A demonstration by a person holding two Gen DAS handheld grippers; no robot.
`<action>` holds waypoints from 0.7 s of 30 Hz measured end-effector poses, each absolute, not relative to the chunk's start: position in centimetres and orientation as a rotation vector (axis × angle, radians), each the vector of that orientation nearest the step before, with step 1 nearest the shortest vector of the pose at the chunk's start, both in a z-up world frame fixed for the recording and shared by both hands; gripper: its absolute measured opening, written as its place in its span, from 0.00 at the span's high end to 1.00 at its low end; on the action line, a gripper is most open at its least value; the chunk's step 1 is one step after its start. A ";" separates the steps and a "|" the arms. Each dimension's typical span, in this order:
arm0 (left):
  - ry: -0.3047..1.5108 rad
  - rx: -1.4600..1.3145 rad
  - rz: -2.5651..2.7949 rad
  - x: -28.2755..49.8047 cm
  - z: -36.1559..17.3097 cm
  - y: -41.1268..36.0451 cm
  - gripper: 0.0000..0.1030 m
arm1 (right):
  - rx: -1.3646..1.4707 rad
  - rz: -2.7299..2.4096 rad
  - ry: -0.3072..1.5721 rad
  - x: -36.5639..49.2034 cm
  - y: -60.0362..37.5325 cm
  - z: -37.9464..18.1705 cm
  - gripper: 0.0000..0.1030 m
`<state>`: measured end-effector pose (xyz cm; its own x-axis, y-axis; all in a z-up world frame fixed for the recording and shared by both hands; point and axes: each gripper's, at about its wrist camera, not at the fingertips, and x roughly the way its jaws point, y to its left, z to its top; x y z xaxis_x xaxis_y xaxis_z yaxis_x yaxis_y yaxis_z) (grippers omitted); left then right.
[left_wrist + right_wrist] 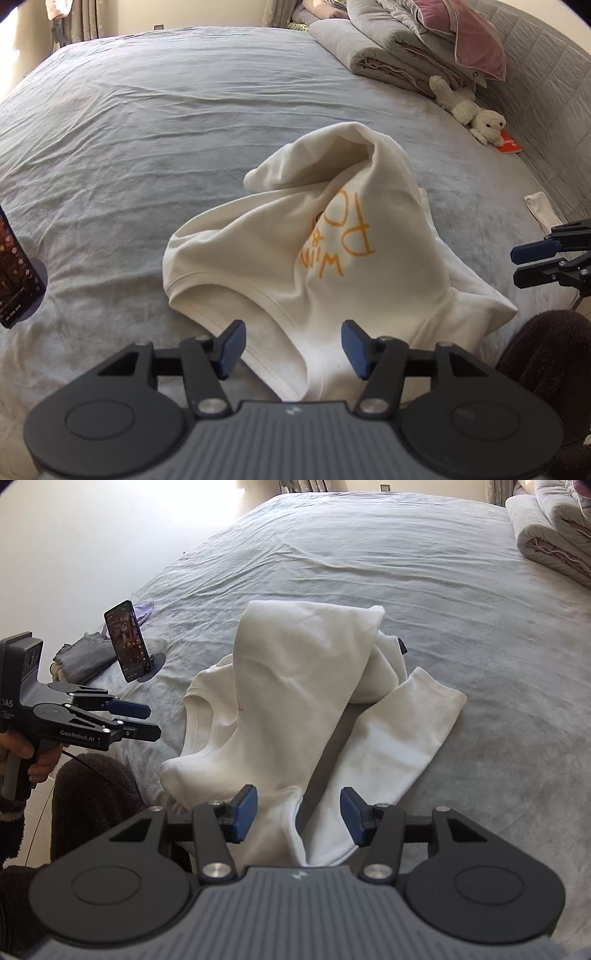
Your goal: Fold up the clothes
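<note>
The white sweatshirt lies crumpled near the front edge of the grey bedsheet, its body heaped up so the orange lettering faces the left wrist view, one long sleeve trailing toward the right gripper. Both tools hover just above the cloth with fingers apart and nothing between them: the left gripper sits over the neckline, the right over the shoulder where sleeve meets body. The step in hand looks like spreading the garment flat before any fold. To do it well, pinch a single layer at each shoulder seam rather than bunched fabric, lift together, and draw the heap away from the phone on its stand until the torso lies smooth
</note>
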<state>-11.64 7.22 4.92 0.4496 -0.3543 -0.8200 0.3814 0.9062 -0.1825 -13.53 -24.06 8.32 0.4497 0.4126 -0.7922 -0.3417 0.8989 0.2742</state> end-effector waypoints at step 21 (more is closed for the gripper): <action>0.965 -0.164 -0.147 1.0 -1.4 10.1 0.52 | 0.252 0.255 0.982 3.5 -25.1 7.1 0.42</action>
<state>0.99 10.11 -1.43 0.5612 -0.1972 -0.8039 0.0513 0.9776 -0.2041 3.49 -25.12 7.07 0.5303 0.3239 -0.7835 -0.0983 0.9414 0.3226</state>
